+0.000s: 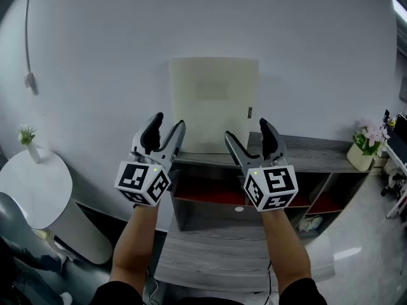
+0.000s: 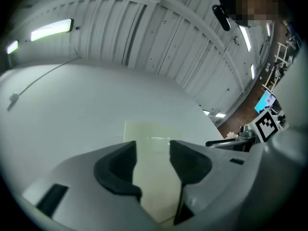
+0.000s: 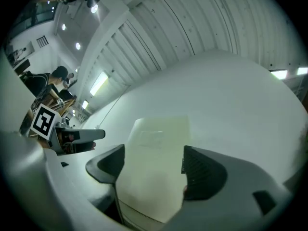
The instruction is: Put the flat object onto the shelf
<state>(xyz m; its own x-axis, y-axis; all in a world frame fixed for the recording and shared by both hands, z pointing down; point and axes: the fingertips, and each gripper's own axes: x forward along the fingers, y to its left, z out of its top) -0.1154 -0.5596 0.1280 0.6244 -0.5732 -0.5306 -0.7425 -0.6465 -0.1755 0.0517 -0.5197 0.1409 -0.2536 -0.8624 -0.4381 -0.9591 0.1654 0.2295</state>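
1. Flat object [image 1: 213, 103], pale cream, stands upright on the shelf [image 1: 318, 152] top, against the wall [image 1: 95, 75].
2. Faint rectangular label [image 3: 151, 137] on it; print too blurred to read.
3. Left gripper [image 1: 168, 122]: jaws apart, gripping nothing.
4. Right gripper [image 1: 247, 128]: jaws apart, gripping nothing.

"That panel [image 1: 213, 103] is cream, matt and smooth. Plastic or board, I can't tell which."

"And the shelf [image 1: 318, 154] under it?"

"Grey wood grain, matt, with a red lining [image 1: 203, 197] in its bays. The wall [image 1: 95, 56] behind is plain white, smooth, no gloss."

"What are the tools made of?"

"The left claw [image 2: 153, 150] and right claw [image 3: 151, 160] look like grey moulded plastic with a dull sheen. The pads [image 3: 199, 170] are black, and the right one's is finely ribbed. The round desk [image 1: 32, 189] is smooth white, faintly shiny."
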